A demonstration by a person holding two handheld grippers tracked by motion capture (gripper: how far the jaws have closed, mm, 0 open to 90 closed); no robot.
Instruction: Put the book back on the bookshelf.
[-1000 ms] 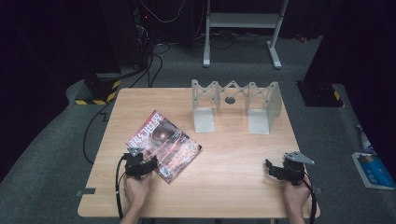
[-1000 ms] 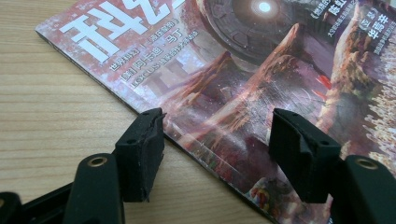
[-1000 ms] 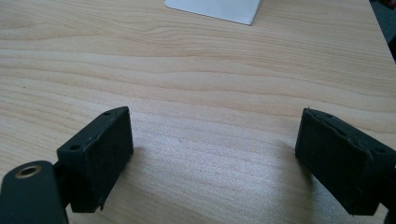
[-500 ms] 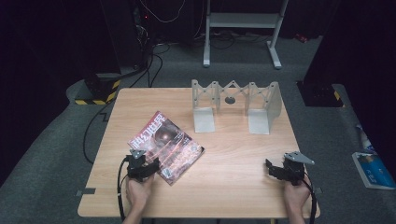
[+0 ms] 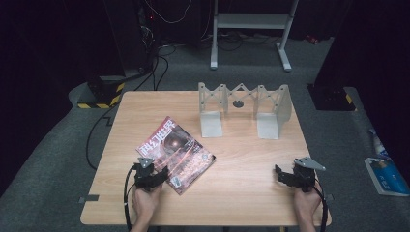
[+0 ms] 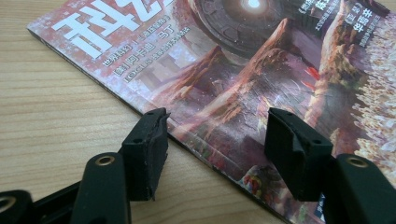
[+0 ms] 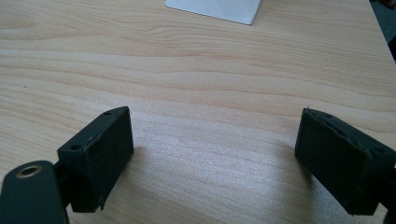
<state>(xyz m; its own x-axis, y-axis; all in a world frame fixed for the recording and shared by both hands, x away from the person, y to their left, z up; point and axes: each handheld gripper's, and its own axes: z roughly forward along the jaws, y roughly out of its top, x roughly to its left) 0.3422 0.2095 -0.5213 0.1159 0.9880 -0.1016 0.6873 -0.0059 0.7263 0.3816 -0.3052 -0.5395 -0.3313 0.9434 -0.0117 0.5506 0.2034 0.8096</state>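
A magazine with a reddish sci-fi cover lies flat and askew on the wooden table, left of centre. My left gripper sits low at its near edge. In the left gripper view the magazine runs diagonally under my left gripper: one pad is over bare wood, the other over the cover. The jaws have just been closing a little, but they stand apart with the magazine's edge between them, unpressed. My right gripper rests at the table's near right, and in its own view my right gripper is wide open over bare wood.
A grey metal folding rack stands at the table's far middle, and one foot of the rack shows ahead of the right gripper. Cables and a stand's legs lie on the dark floor beyond. A blue-and-white item lies on the floor at right.
The left hand has edged slightly right along the magazine's near corner. The right hand has kept still.
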